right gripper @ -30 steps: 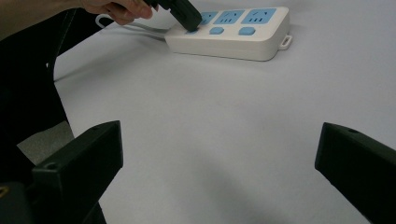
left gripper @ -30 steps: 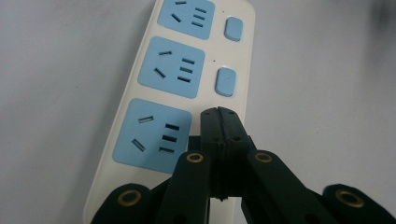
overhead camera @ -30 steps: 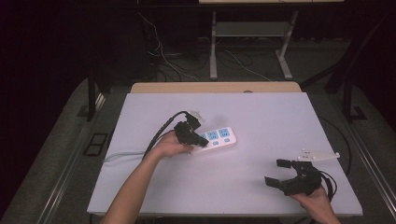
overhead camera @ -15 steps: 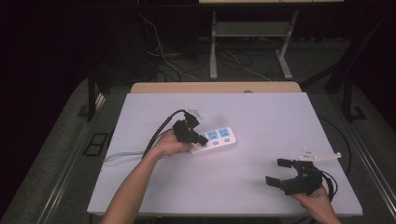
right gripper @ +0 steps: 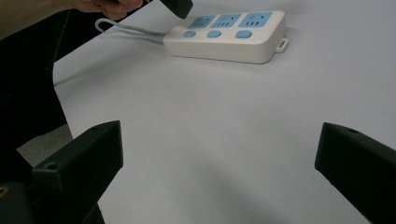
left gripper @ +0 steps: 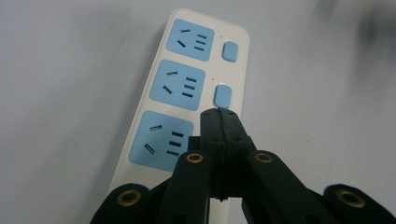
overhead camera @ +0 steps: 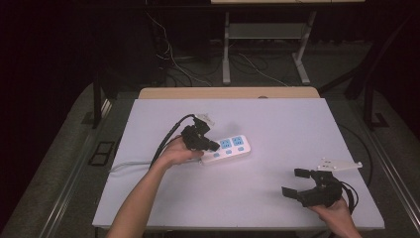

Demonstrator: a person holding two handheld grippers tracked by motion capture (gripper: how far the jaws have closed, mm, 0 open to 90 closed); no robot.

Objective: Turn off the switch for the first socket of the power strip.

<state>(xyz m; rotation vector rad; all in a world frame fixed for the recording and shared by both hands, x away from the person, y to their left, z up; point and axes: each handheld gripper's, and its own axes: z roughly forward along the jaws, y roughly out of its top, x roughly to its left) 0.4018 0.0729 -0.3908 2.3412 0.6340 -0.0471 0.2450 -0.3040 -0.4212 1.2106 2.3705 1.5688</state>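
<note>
table [overhead camera: 277,124]: pale grey, power strip near the middle, grippers well apart.
left forearm [overhead camera: 143,196]: reaches in diagonally from the bottom edge.
power strip [overhead camera: 229,148]: white, three blue sockets, three blue switches, flat on the table.
right gripper [overhead camera: 303,184]: near right corner, jaws spread wide, empty.
left gripper [left gripper: 219,122]: jaws pressed together, tip over the strip's switch row at the cord end.
cord [overhead camera: 130,165]: trails left.

We see a white power strip [overhead camera: 229,148] lying flat near the middle of the tabletop [overhead camera: 277,124], a little toward its left edge. It carries three blue sockets [left gripper: 177,84] in a row, each with a blue button [left gripper: 222,95] beside it. Its pale cord [overhead camera: 130,164] trails toward the left edge.
</note>
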